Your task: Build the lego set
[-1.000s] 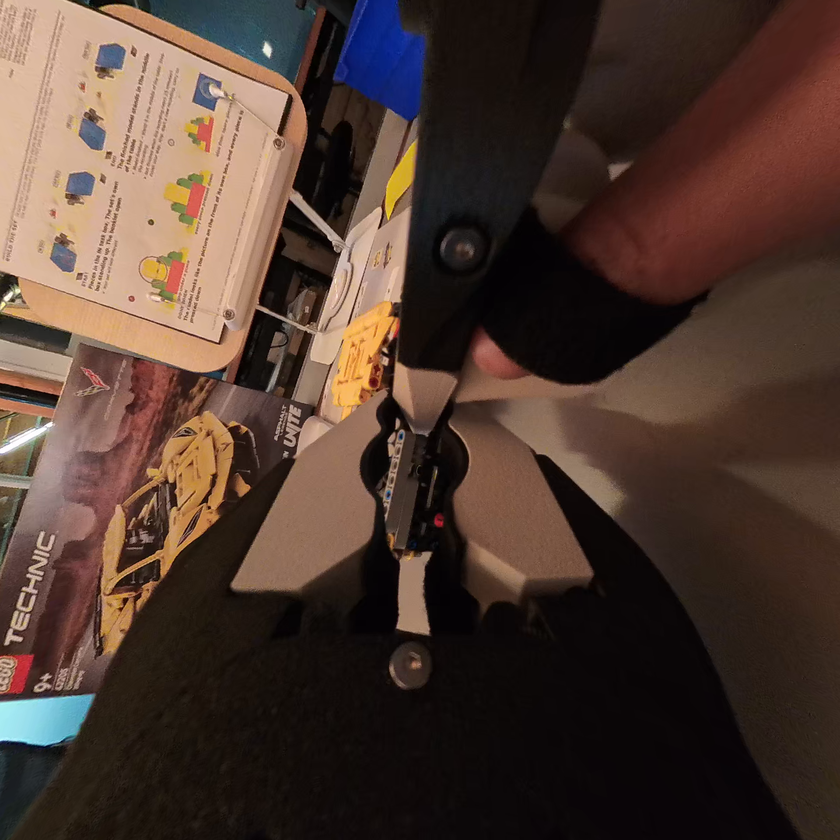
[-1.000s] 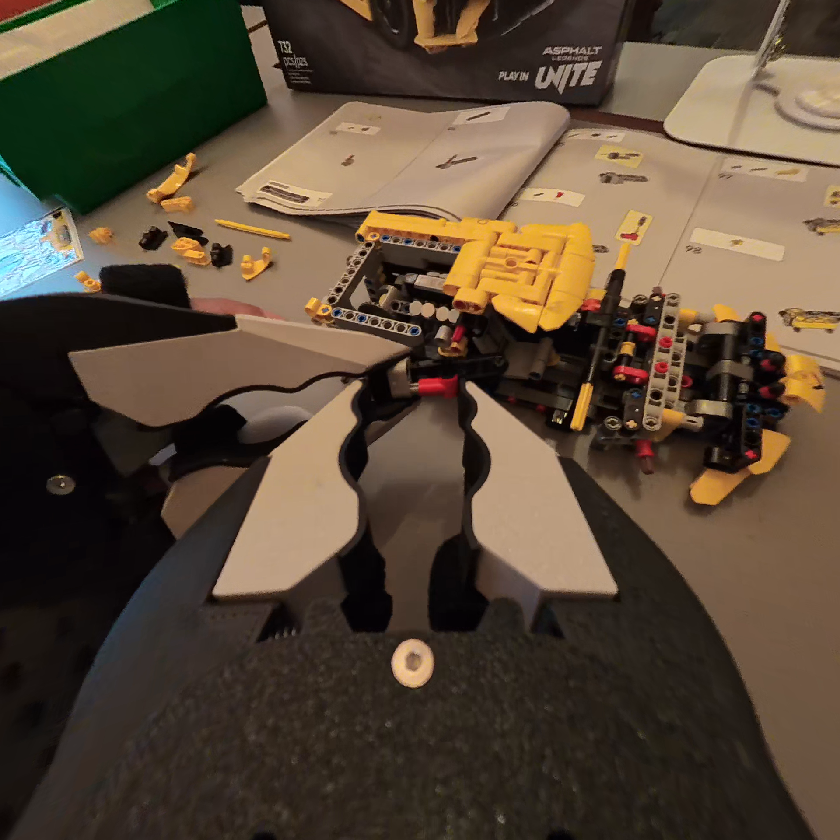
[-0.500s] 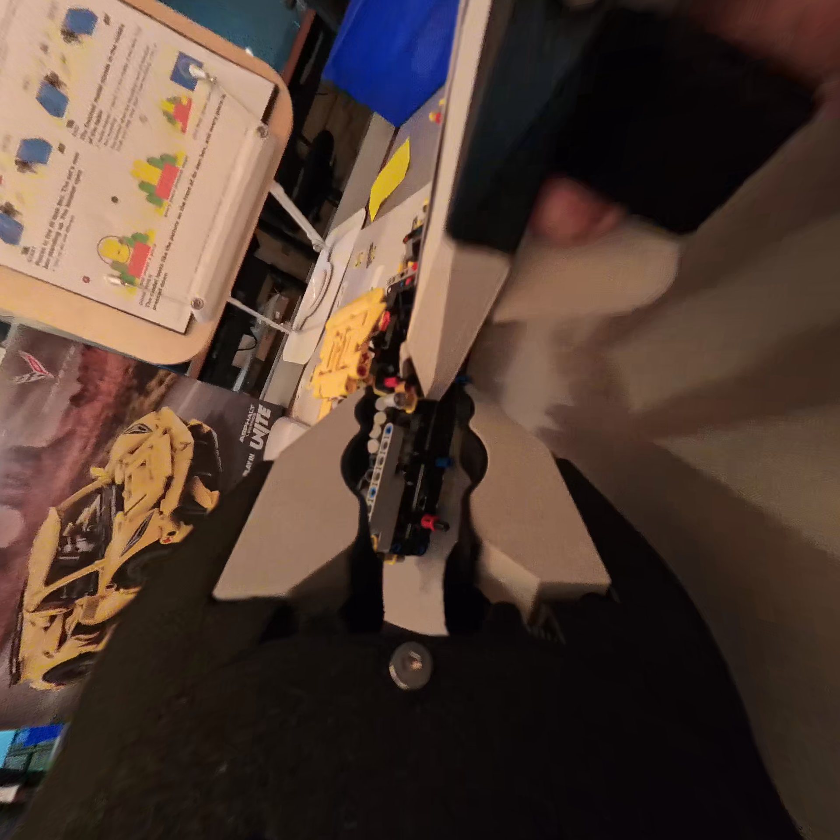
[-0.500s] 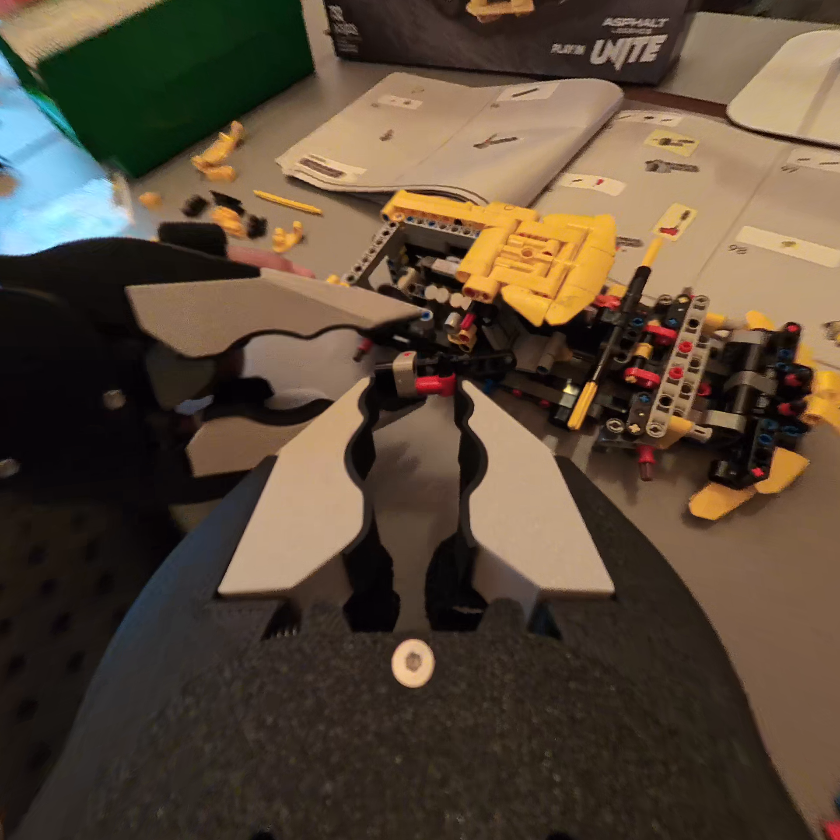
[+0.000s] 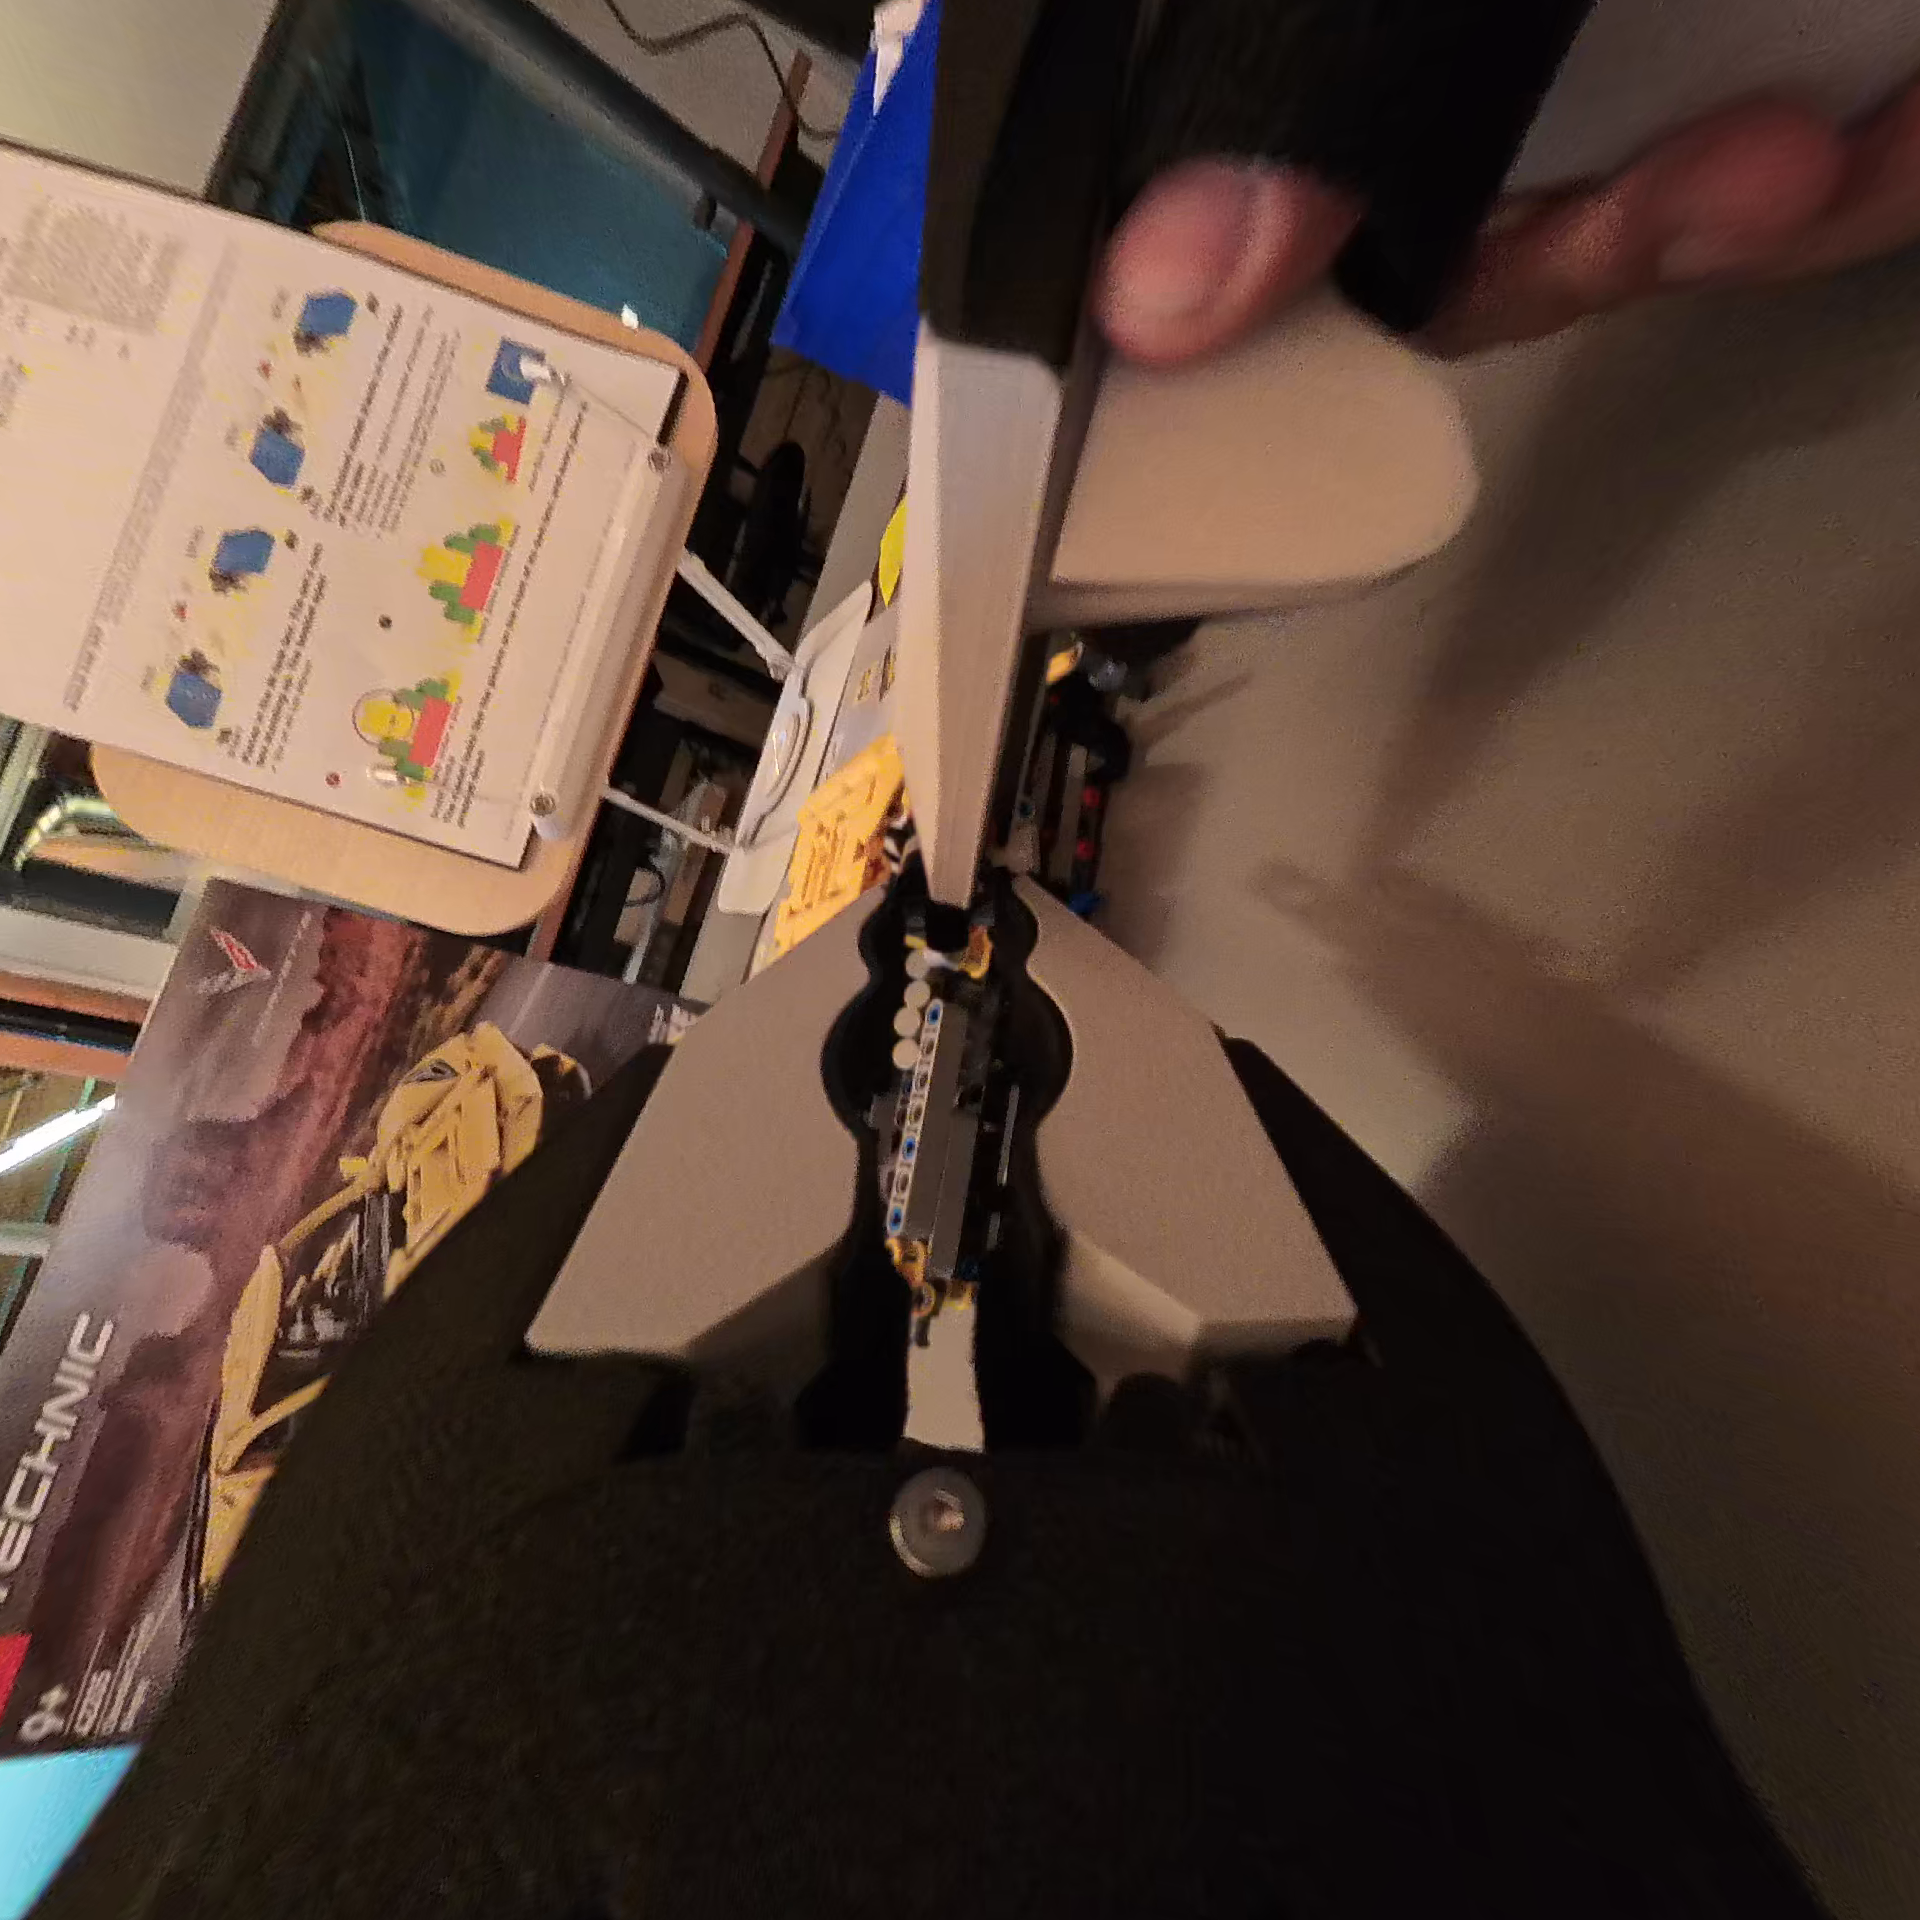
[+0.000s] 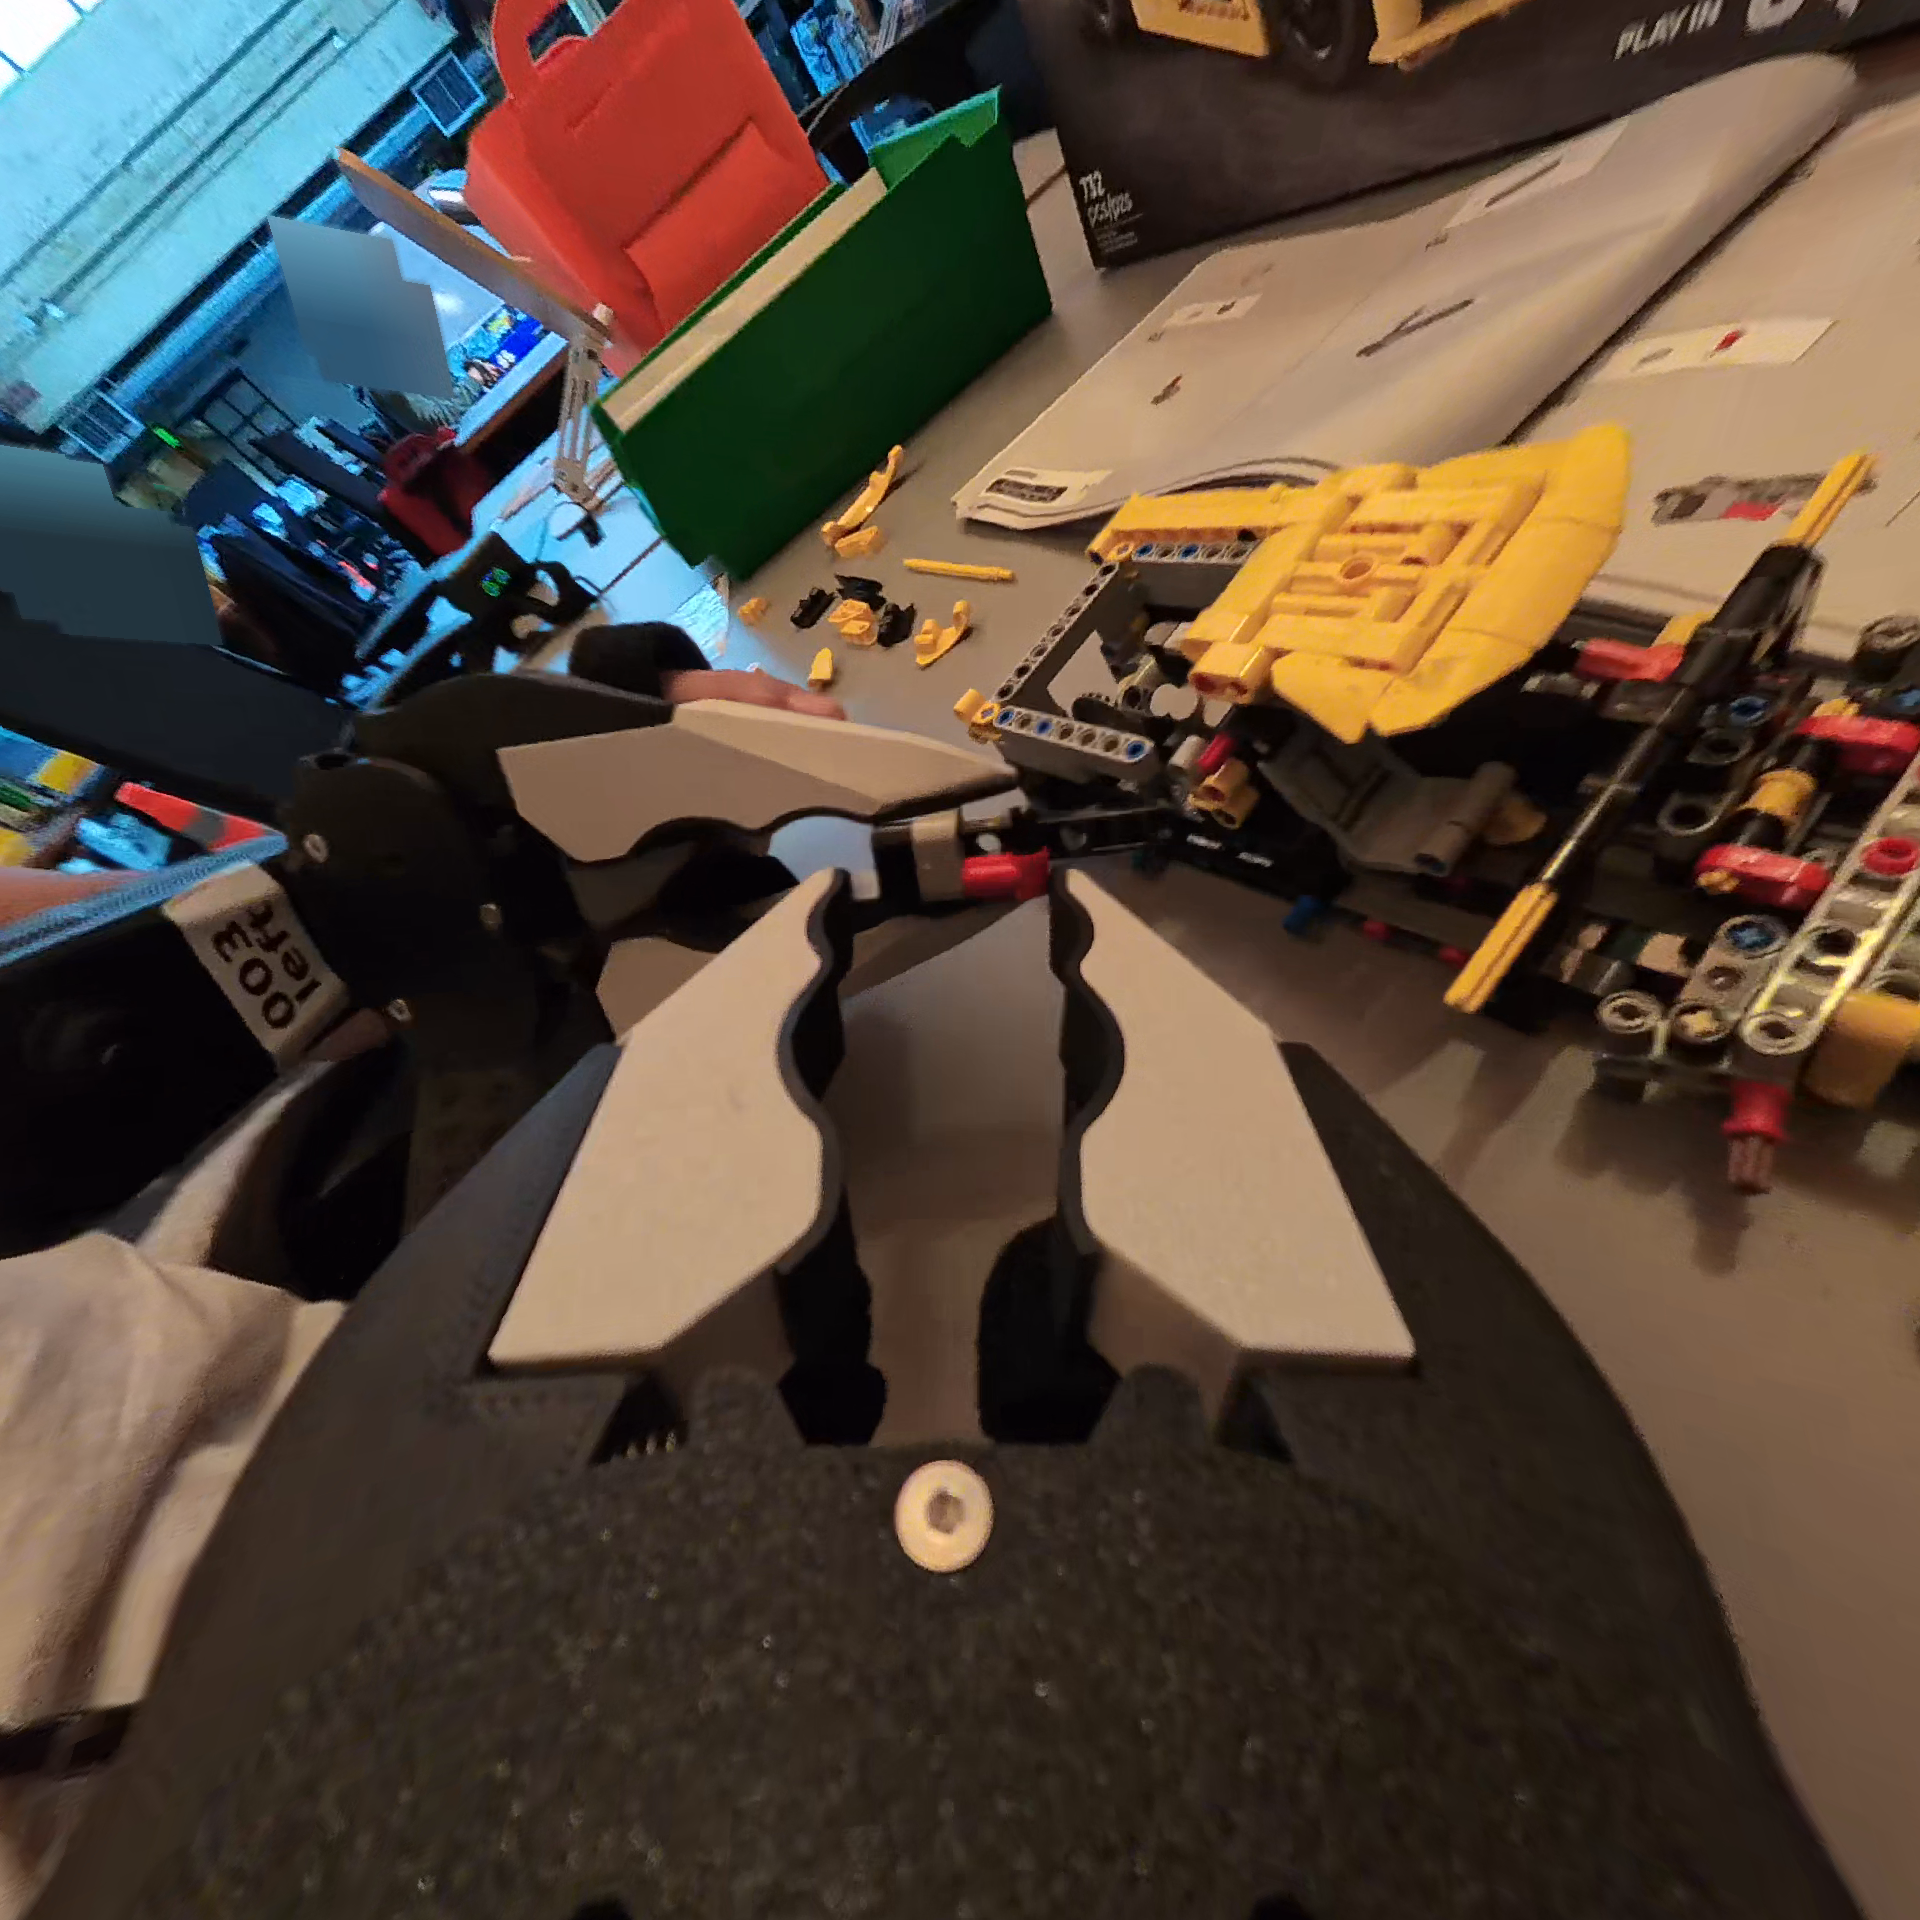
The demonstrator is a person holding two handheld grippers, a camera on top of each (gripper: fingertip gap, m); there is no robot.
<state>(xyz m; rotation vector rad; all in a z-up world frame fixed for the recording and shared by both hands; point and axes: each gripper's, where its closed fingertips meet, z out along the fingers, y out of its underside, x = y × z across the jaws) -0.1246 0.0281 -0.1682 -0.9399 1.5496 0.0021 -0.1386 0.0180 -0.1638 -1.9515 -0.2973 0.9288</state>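
Lego car chassis lies on the table, its near end clamped by the left gripper. Right gripper, fingers apart, flanks a red pin; a skewed push could pop nearby beams loose.

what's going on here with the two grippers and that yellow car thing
A person is building a lego car with a handheld gripper in each hand. The left gripper is closed on the grey frame end of the half-built model, steadying it on the table. The right gripper sits open, its fingers either side of a small grey and red piece sticking out of that end. Loose yellow and black parts lie by a green box.
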